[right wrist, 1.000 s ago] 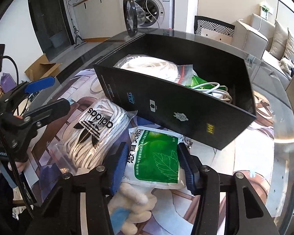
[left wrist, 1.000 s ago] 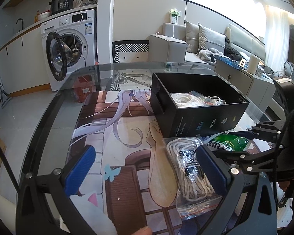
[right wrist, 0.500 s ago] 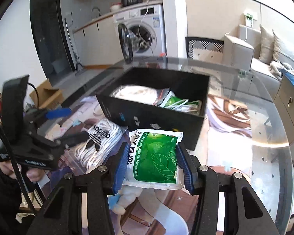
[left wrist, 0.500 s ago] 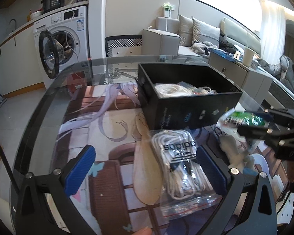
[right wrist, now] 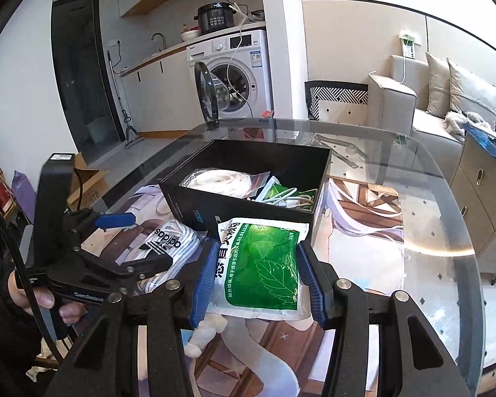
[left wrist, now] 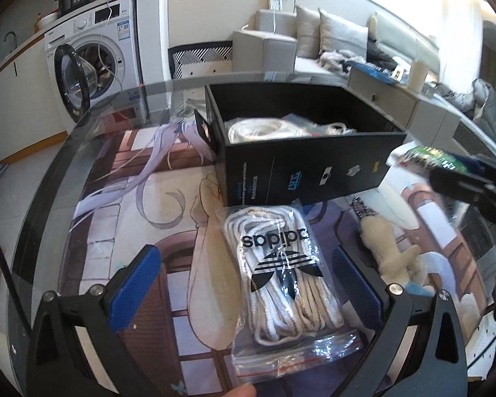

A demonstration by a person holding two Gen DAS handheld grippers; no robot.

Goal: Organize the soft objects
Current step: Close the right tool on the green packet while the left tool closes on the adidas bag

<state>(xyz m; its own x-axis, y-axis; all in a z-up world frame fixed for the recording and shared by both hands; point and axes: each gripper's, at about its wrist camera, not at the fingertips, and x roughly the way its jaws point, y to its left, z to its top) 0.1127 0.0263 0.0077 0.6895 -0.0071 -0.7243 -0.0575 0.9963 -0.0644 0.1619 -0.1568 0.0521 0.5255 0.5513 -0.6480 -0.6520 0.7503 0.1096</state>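
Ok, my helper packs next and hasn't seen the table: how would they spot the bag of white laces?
Find the black box on the glass table. On the printed mat just in front of its near wall lies a clear zip bag of white laces. Unlike the beige plush toy beside it, it bears a black Adidas logo and sits between the open left claw fingers.

The box sits on the table toward its far edge, holding a coil of rope at its left and cables at its right. Before the box's near wall lies a bag of laces; right of it, a plush toy. The packet hangs above the table, just before the box's near wall.
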